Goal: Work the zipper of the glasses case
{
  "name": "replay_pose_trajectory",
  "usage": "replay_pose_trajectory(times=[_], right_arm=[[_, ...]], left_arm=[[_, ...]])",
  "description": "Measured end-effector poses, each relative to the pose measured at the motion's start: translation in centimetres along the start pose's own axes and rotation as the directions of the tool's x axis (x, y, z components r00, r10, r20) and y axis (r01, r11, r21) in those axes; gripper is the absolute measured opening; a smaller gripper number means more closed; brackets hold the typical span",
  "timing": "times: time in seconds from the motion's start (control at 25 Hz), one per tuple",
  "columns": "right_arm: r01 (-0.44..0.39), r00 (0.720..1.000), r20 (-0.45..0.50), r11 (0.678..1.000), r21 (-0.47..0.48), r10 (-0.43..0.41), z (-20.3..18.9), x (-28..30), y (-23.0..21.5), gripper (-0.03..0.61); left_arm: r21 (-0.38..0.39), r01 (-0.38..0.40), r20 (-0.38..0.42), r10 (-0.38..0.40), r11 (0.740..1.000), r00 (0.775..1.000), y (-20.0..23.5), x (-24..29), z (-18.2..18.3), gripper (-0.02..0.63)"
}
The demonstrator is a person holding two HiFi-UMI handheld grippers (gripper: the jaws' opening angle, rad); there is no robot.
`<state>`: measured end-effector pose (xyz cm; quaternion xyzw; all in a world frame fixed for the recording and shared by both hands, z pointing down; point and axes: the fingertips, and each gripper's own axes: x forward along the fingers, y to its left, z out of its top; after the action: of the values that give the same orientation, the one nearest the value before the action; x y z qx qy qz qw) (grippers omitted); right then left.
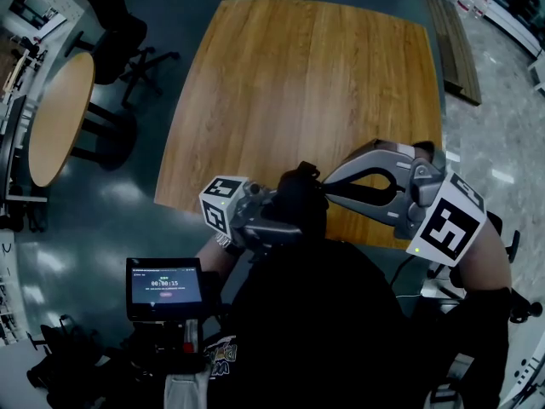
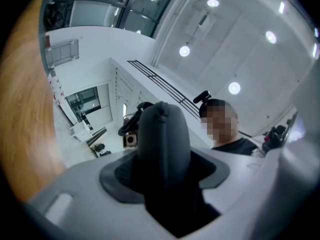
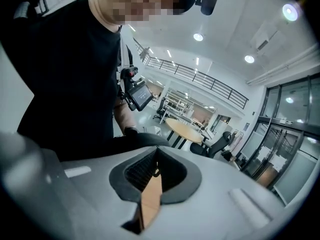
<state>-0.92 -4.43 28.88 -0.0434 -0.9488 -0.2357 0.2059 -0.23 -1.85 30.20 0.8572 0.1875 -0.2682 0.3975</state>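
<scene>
The glasses case [image 1: 302, 196], dark grey and rounded, is held in the air over the near edge of the wooden table [image 1: 298, 83]. My left gripper [image 1: 281, 216] clamps it from the left. In the left gripper view the case [image 2: 162, 139] stands upright between the wide-set jaws of the left gripper [image 2: 165, 171], its zipper seam at the top. My right gripper [image 1: 324, 186] meets the case's top from the right. In the right gripper view the right gripper [image 3: 156, 172] has its jaws pressed together on a small dark tab, apparently the zipper pull [image 3: 156, 173].
A round wooden table [image 1: 60, 113] and a black office chair [image 1: 119, 32] stand at the left on the dark floor. A low bench [image 1: 456, 45] lies at the far right. A small screen [image 1: 164, 286] hangs in front of the person's body.
</scene>
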Motion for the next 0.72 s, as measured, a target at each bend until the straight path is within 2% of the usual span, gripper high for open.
replay_pose_trajectory(times=[0.2,0.4,0.72], right_arm=[[0.005,0.999,-0.044,1.000,-0.030,-0.006,-0.1,-0.1,-0.2,0.005],[-0.007,0.997,-0.080,0.998,-0.055,0.003,-0.3,-0.1,-0.1,0.003],[0.096,0.988,-0.100,0.982,-0.165,-0.113,0.4,-0.8,0.1,0.005]], left_arm=[[0.108,-0.053,0.073,0.045,0.993,0.996,0.4,-0.3,0.7,0.258],[0.155,-0.084,0.075,0.073,0.984,0.995,0.8,-0.8,0.8,0.258],[0.207,-0.110,0.128,0.084,0.972,0.988,0.2,-0.1,1.7,0.258]])
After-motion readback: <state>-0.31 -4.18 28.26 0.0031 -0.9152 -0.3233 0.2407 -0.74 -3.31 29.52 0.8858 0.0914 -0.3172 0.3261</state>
